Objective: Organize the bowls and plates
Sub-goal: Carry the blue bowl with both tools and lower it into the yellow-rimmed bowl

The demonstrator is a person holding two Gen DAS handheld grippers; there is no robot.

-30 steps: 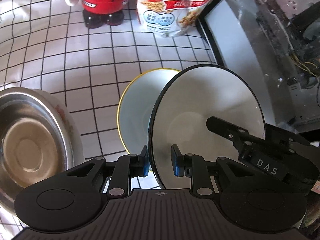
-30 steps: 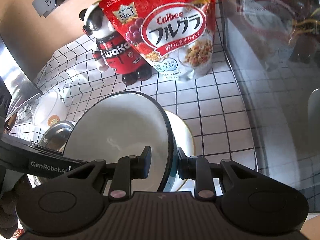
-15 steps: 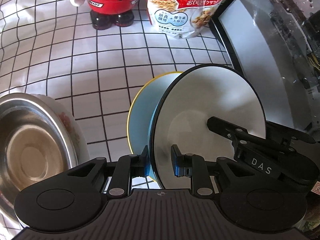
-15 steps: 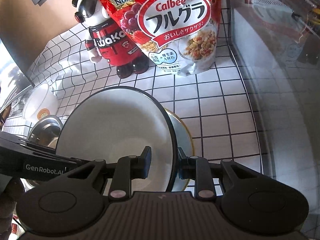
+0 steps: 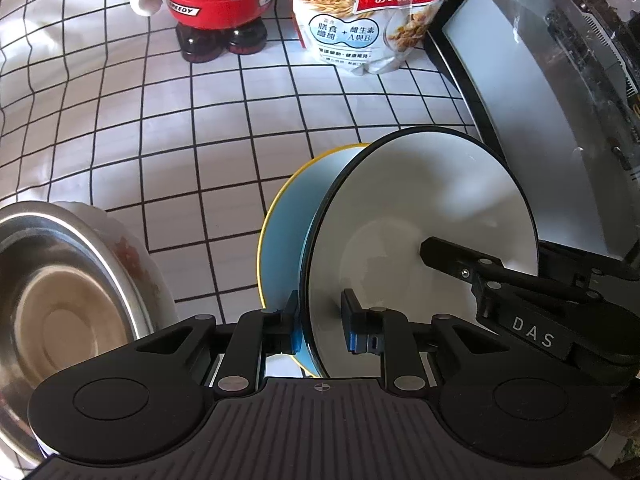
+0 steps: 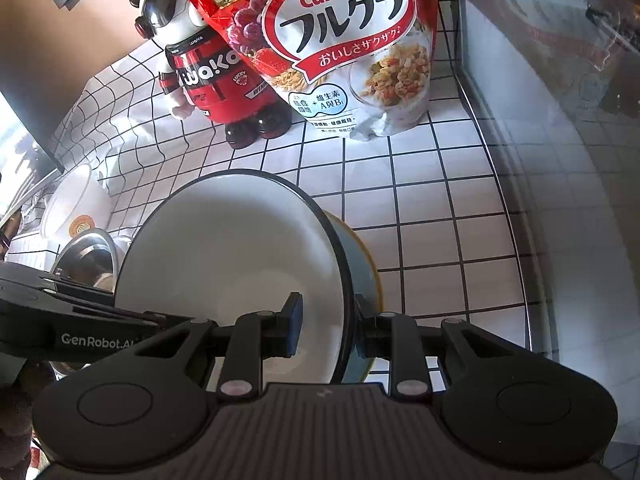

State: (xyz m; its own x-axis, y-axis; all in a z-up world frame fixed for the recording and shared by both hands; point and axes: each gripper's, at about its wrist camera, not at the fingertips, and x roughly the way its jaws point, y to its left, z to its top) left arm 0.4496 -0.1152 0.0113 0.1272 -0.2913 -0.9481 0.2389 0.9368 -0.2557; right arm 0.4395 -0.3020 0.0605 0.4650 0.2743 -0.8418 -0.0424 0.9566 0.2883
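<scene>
A white bowl with a black rim (image 5: 420,220) sits over a blue plate with a yellow rim (image 5: 284,232) on the checked cloth. My left gripper (image 5: 320,320) straddles the bowl's near rim, jaws apart with a visible gap on the inner side. My right gripper (image 6: 328,324) straddles the bowl (image 6: 232,248) at its right rim, jaws apart too; the blue plate (image 6: 360,276) shows behind. A steel bowl (image 5: 60,300) stands at the left, also in the right wrist view (image 6: 86,256).
A red panda figure (image 6: 208,80) and a cereal bag (image 6: 344,48) stand at the back. A white cup (image 6: 76,208) lies at the far left. A glass-fronted case (image 5: 540,100) bounds the right side.
Both grippers and the bowl have moved down onto the blue plate. Both pairs of jaws have widened on the bowl's rim.
</scene>
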